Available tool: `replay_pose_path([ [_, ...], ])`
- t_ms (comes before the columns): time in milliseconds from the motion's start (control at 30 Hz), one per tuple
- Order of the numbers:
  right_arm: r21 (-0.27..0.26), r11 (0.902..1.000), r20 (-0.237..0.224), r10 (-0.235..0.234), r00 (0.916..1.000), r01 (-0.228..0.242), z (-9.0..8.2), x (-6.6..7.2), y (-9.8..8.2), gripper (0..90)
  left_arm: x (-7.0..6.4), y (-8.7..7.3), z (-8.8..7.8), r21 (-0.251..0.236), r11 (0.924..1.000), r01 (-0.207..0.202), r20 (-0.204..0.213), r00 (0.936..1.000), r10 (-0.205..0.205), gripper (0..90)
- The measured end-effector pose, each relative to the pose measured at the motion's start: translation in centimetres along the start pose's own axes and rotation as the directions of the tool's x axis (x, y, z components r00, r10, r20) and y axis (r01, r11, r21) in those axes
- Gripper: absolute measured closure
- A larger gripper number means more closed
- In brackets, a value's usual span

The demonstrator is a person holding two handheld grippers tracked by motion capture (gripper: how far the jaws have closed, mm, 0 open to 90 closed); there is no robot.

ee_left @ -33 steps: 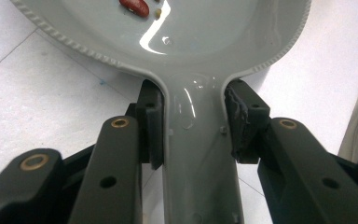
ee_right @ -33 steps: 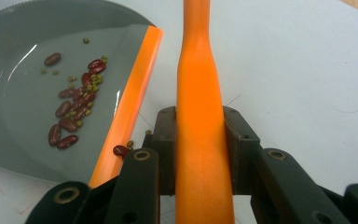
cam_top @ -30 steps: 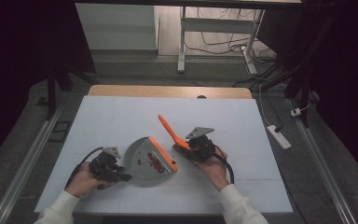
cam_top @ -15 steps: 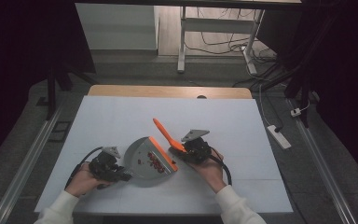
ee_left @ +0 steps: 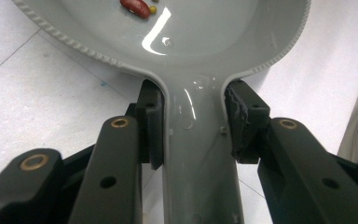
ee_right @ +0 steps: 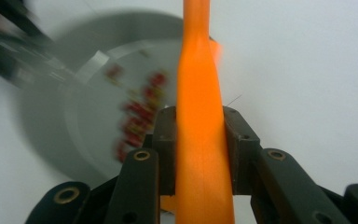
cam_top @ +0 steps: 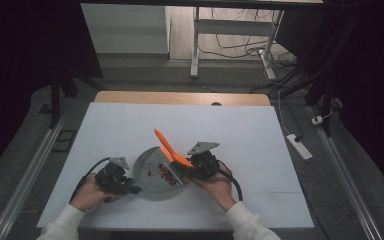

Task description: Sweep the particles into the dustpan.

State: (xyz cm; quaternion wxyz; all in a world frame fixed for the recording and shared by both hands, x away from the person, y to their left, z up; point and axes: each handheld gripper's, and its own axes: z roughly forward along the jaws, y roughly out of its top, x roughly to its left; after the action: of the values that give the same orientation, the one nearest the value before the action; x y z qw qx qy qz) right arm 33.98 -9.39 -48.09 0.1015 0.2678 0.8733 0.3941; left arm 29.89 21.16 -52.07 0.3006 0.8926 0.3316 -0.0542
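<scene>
A grey dustpan-like scoop (cam_top: 155,172) lies on the white table with several red beans (cam_top: 167,174) in it. My left gripper (cam_top: 130,189) is shut on its handle (ee_left: 200,154), whose sides both pads press in the left gripper view; a red bean (ee_left: 135,7) lies in the pan. My right gripper (cam_top: 189,170) is shut on an orange brush-like tool (cam_top: 170,150) that slants up and to the left over the scoop's right side. In the right gripper view the orange handle (ee_right: 200,140) runs up between the jaws, with the blurred scoop (ee_right: 65,126) and beans (ee_right: 135,116) to its left.
The white table top (cam_top: 230,130) has a wooden strip (cam_top: 180,97) along its far edge. A power strip (cam_top: 297,146) lies off the right side. Metal rails (cam_top: 25,175) run along both sides, and a desk frame (cam_top: 195,45) stands beyond.
My right gripper has carried the orange tool leftward, from beside the scoop's right edge to over it. The left gripper and the scoop have stayed in place.
</scene>
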Motion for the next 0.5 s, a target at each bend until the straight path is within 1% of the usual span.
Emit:
replay_pose_path([
  [33,-0.012,0.9999,-0.015,-0.003,0.9999,0.003,0.0,0.3,0.2,69.4,0.0,0.0,0.0,0.000,1.0000,0.000,-0.001,1.0000,0.000,62.3],
  [67,-0.023,0.9995,-0.009,-0.024,0.9997,0.023,0.0,0.7,0.5,69.4,0.0,0.0,0.0,0.000,1.0000,-0.001,-0.003,1.0000,0.001,62.3],
  [100,-0.031,0.9990,-0.008,-0.032,0.9995,0.032,0.0,0.9,0.7,69.4,0.0,0.0,0.0,0.000,1.0000,-0.002,-0.004,1.0000,0.002,62.3],
  [167,-0.059,0.9976,-0.006,-0.035,0.9994,0.034,-0.5,0.9,1.1,69.4,-0.1,0.0,0.0,0.000,1.0000,-0.002,-0.004,1.0000,0.002,62.3],
  [200,-0.073,0.9968,0.007,-0.032,0.9995,0.032,-0.9,0.7,1.1,69.4,-0.1,0.0,0.0,-0.001,1.0000,-0.002,-0.004,1.0000,0.002,62.3],
  [267,-0.094,0.9952,0.043,-0.020,0.9989,0.024,-1.6,0.1,1.1,69.4,0.0,0.0,0.0,-0.002,1.0000,0.000,-0.003,1.0000,0.000,62.3],
  [333,-0.100,0.9950,0.067,0.007,0.9977,0.000,-2.1,-1.1,0.8,69.4,0.0,0.0,0.1,0.001,1.0000,0.001,-0.004,1.0000,-0.001,62.3],
  [433,-0.088,0.9959,0.103,0.032,0.9942,-0.023,-2.3,-2.3,0.4,69.4,-0.1,0.0,0.0,-0.004,1.0000,0.001,-0.008,1.0000,-0.001,62.3],
  [500,-0.075,0.9963,0.107,0.051,0.9930,-0.043,-2.4,-3.1,0.0,69.3,-0.1,0.0,0.0,-0.005,1.0000,0.001,-0.005,1.0000,-0.001,62.3],
])
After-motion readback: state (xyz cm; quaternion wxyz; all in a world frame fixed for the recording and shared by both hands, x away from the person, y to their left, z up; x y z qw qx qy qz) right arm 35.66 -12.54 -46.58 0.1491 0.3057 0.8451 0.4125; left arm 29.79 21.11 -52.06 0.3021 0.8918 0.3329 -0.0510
